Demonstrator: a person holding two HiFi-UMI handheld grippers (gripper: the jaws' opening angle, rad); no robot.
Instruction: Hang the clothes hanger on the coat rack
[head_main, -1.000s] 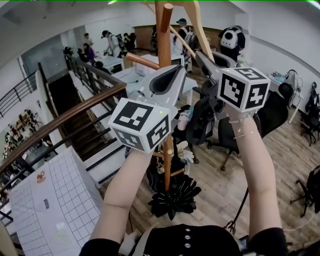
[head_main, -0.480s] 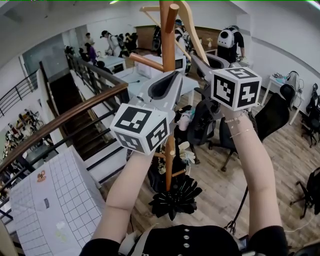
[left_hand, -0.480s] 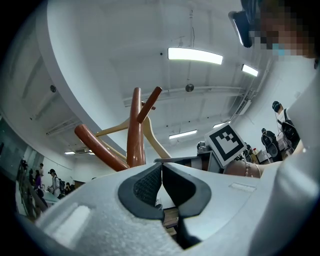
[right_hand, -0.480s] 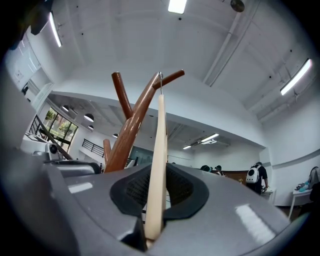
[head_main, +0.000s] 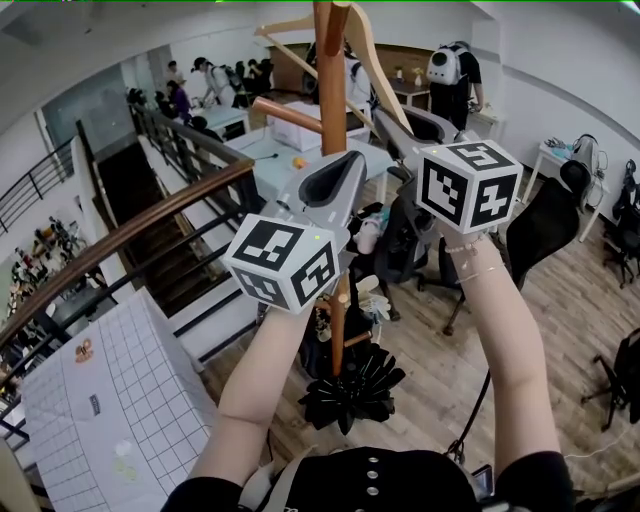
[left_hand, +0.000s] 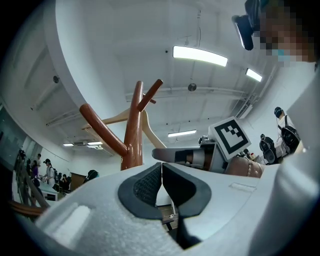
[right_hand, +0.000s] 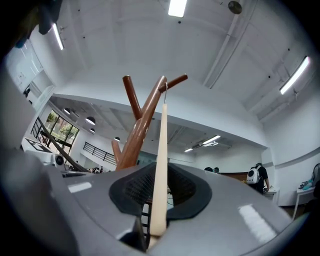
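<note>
Hanger (right_hand: 161, 150) hooks over the coat rack (right_hand: 142, 120) top peg. Its arm sits loose between the right tool (right_hand: 161, 175) jaws, which have just been opening. Left tool (left_hand: 161, 172) is clenched, empty. Pull back crooked and it'll probably snag and drop.

Stair railing (head_main: 150, 225), office chair (head_main: 545, 225), gridded board (head_main: 120, 400).
</note>
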